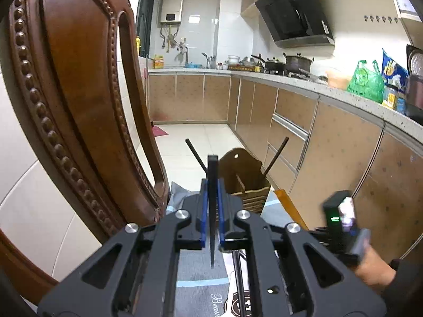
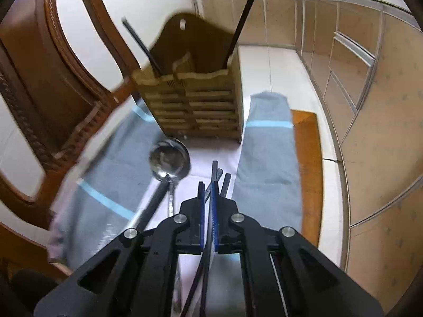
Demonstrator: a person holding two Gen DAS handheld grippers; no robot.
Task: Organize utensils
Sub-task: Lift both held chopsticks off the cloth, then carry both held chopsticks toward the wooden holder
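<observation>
Black linkage of the left hand-held gripper (image 1: 212, 182) fills the bottom of its own view, and its blue pads are pressed together on one dark chopstick (image 1: 212, 211), which stands almost upright between them, its thin tip pointing down toward the camera. Just beyond it stands the wooden utensil holder (image 1: 247, 185) on the table (image 2: 306, 153), which carries a grey cloth with light blue stripes (image 2: 267, 142). Two dark chopsticks already lean out of the holder, one to each side. In the right wrist view, the right hand-held gripper (image 2: 208, 187) has its pads only a little apart, with a dark chopstick (image 2: 214, 170) running between them; I cannot tell if they really press on it. More dark sticks and a metal ladle (image 2: 169, 158) lie on the cloth beside this gripper. The step in hand, I think, is to bring the left chopstick over the holder and drop it in. To do it well, the thin tip should be brought above an open compartment, clear of the leaning sticks and the middle divider, and lowered inside before the pads let go, so it does not bounce out or tip the holder.
</observation>
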